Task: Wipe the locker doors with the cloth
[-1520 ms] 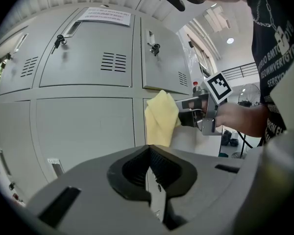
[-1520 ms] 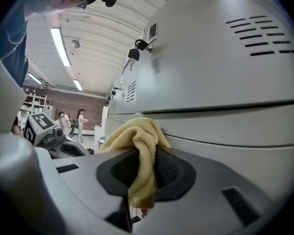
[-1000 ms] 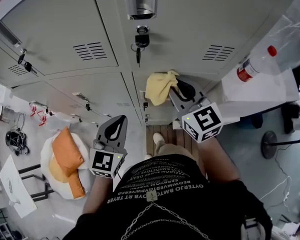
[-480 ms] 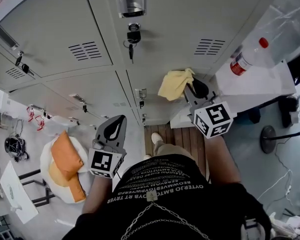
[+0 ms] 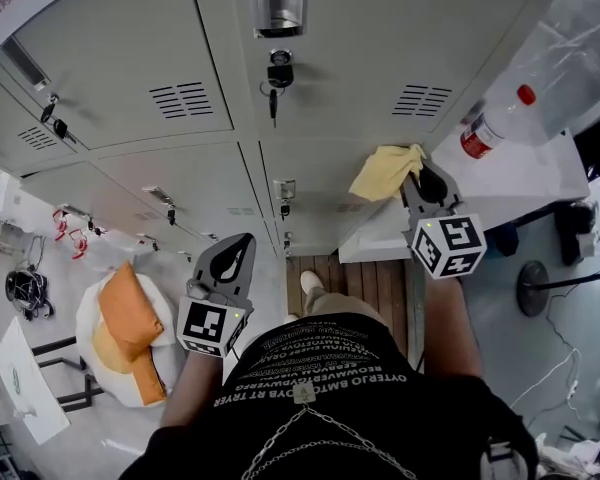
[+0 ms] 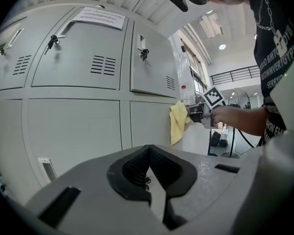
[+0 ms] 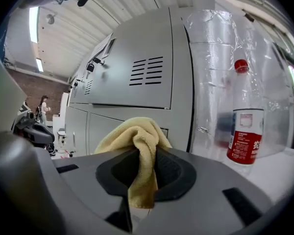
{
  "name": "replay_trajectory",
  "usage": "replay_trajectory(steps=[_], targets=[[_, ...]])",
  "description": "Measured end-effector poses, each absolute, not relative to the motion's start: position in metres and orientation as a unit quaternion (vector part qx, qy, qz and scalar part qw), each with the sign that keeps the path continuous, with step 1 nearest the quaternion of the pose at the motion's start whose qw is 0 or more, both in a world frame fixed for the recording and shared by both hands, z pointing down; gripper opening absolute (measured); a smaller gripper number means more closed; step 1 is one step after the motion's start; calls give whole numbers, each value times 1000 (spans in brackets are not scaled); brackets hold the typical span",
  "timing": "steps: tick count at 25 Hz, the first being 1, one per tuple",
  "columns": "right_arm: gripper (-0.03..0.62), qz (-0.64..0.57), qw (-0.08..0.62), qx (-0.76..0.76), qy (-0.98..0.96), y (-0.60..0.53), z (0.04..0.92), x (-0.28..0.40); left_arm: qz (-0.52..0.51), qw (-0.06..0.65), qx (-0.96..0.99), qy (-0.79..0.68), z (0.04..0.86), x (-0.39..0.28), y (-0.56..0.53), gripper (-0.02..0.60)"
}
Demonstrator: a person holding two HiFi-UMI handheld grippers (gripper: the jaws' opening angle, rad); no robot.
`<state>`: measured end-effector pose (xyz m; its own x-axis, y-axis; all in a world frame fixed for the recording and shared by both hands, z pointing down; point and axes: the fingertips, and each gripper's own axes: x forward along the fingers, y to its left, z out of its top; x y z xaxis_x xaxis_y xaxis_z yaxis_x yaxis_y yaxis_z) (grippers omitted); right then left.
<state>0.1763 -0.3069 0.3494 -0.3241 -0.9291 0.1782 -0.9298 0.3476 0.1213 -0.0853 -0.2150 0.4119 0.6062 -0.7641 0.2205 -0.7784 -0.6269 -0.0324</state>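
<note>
Rightward since a second ago: my right claw [image 7: 144, 166] and the cloth [image 7: 137, 137] have slid along the lower door [image 5: 315, 183], from its left part to its right end. Head view has shifted a little too. Right claw is pinching the cloth: a yellow terry fold runs down between the two black pads, bunches above them and hangs out below. The cloth sits at the right edge of the lower door, and in the head view it looks to lie against the door face. Just right of it is the white bench [image 5: 525, 178] with a clear bottle [image 7: 245, 126], red cap and red label, standing upright. A plastic sheet [image 5: 580, 58] hangs behind the bottle. Above the cloth is the upper door [image 5: 370, 38] with a vent slot and a key [image 5: 277, 80] in its lock.

My left claw [image 6: 149, 173] is pressed together with nothing between the pads. It is held low, well apart from the cloth and pointing at the lockers. On the floor to its left is an orange cushion [image 5: 130, 313] on a white seat. More locker doors with keys run off to the left.
</note>
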Motion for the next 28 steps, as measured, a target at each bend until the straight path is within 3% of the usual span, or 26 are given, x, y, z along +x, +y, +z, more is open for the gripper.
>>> replay_trajectory(steps=[13, 28], targets=[[66, 12, 118, 584, -803, -289, 359, 197, 91, 28, 897, -432, 411, -84, -211, 5], [66, 16, 131, 474, -871, -281, 383, 97, 90, 37, 894, -437, 416, -84, -214, 5]])
